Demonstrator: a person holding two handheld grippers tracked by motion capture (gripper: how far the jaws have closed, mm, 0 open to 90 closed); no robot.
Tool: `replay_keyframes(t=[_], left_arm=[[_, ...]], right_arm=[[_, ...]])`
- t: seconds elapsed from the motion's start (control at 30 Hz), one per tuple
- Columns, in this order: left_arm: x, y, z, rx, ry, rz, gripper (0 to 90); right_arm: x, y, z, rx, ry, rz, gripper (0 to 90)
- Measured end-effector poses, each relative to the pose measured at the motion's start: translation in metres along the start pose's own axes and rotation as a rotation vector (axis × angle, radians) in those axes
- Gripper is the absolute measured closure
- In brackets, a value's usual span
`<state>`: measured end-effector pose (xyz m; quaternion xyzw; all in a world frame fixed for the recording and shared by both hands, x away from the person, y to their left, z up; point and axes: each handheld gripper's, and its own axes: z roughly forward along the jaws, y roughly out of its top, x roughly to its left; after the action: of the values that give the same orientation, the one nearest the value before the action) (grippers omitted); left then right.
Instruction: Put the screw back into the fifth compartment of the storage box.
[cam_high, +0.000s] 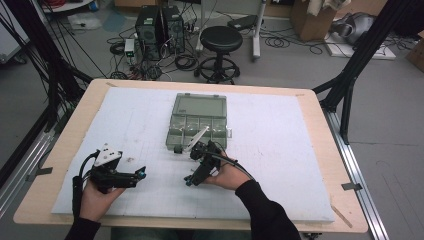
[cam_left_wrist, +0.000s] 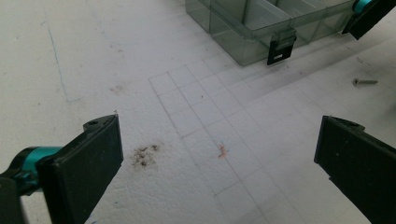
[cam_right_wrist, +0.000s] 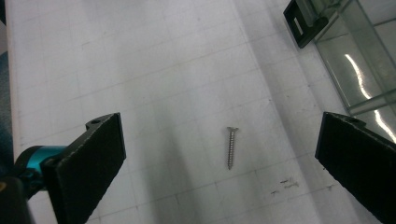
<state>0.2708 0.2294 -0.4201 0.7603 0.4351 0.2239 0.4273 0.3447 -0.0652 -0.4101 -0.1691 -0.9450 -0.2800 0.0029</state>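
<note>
**Screw on the mat, both grippers spread wide**

I start with the table (cam_high: 320, 107), a wooden top nearly covered by a white gridded foam mat (cam_high: 280, 165); its near edge is cut off at the bottom of my high view. On the mat, toward the far middle, sits a clear grey-green compartment box (cam_high: 199, 122) with its lid folded back flat behind it. From above I can count a row of small compartments, but I cannot make out whether anything lies in them; the glare and the small size defeat me. In the left gripper view the box's top is cut off by the frame, and the cells I see there look bare. A black latch (cam_left_wrist: 281, 45) hangs at its front wall.

My left gripper (cam_high: 140, 173) rests low over the mat at the near left, held in the person's left hand (cam_high: 97, 197), pointing right; its jaws stand wide apart with nothing between them. My right gripper (cam_high: 190, 181) hangs just in front of the box, tilted down and toward the near left, the right hand (cam_high: 227, 176) wrapped behind it. Its jaws too are wide, gripping nothing.

The screw (cam_right_wrist: 230, 148) lies flat on the mat between the right gripper's jaws, touching neither, head pointing away, just short of the box's front corner.
</note>
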Motion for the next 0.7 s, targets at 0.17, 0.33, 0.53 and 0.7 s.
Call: replay_keyframes(t=[0.17, 0.33, 0.53, 0.7], left_arm=[[0.0, 0.0, -0.0001, 0.0, 0.001, 0.0, 1.7], [0.0003, 0.0, -0.0002, 0.0, 0.003, 0.002, 1.7], [0.0004, 0.0, -0.0003, -0.001, 0.003, 0.002, 1.7], [0.0004, 0.0, -0.0003, -0.001, 0.003, 0.003, 1.7]], right_arm=[[-0.0008, -0.0019, 0.0041, 0.011, 0.01, -0.002, 4.9], [-0.0011, -0.001, 0.0053, 0.004, 0.001, -0.013, 4.9], [-0.0026, -0.0016, 0.006, 0.012, -0.001, -0.015, 11.7], [-0.0042, -0.0022, 0.0049, 0.017, 0.0, -0.003, 15.4]])
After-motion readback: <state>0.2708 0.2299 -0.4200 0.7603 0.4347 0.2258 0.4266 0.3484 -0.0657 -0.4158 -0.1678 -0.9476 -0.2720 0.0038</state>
